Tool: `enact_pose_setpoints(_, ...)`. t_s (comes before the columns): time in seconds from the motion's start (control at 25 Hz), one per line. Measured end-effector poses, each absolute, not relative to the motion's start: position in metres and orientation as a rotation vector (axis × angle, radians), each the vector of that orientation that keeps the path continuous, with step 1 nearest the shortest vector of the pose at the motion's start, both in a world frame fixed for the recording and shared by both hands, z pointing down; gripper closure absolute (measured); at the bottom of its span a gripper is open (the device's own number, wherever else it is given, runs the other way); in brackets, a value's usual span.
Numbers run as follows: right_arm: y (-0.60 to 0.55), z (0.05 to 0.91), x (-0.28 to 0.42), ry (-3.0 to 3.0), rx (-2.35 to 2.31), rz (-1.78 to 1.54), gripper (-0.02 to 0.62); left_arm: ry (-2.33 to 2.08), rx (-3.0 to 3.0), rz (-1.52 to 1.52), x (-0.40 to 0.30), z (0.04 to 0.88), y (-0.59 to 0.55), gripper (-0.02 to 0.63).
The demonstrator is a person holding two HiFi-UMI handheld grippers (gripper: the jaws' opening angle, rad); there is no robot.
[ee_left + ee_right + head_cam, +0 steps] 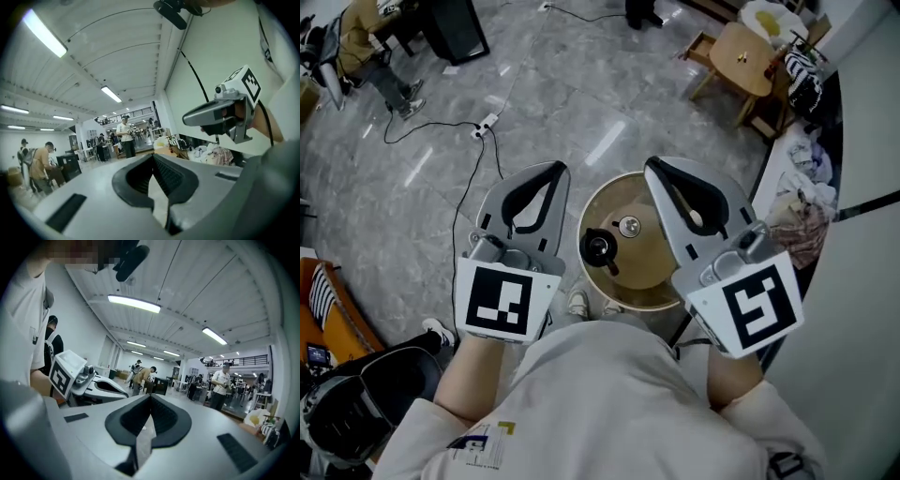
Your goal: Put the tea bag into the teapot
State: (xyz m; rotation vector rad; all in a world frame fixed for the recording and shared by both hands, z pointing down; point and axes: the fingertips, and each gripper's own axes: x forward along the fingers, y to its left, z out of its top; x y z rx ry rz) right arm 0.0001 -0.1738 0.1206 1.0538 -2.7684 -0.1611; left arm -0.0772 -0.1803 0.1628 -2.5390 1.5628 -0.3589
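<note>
teapot sits on the round counter, toward its 9 o'clock edge, below and between your grippers. no tea bag shows in any view, so i'd judge nothing is done yet: locate bag, grab it, drop it in. left gripper and right gripper: jaws pressed together, both empty. count: one teapot, one small round metallic item at its 1 o'clock, two grippers.
</note>
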Motion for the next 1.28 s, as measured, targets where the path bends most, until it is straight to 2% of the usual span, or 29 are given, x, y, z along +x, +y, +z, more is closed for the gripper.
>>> enact_pose_setpoints(0.44,-0.127,0.045,0.040,-2.865,1.184,-0.413,0.588,1.541,-2.471,-0.228,-0.077,0.096,-0.141,0.598)
enact_pose_setpoints(0.68,-0.115,0.065,0.052,-2.818,1.171,-0.434,0.588,1.553,-2.408,-0.266,-0.081,0.101,-0.124,0.598)
enact_pose_setpoints(1.28,-0.103,0.135,0.045,-2.753,1.082,-0.217,0.588,1.542,-2.507,-0.387,-0.075,0.156,-0.107,0.598)
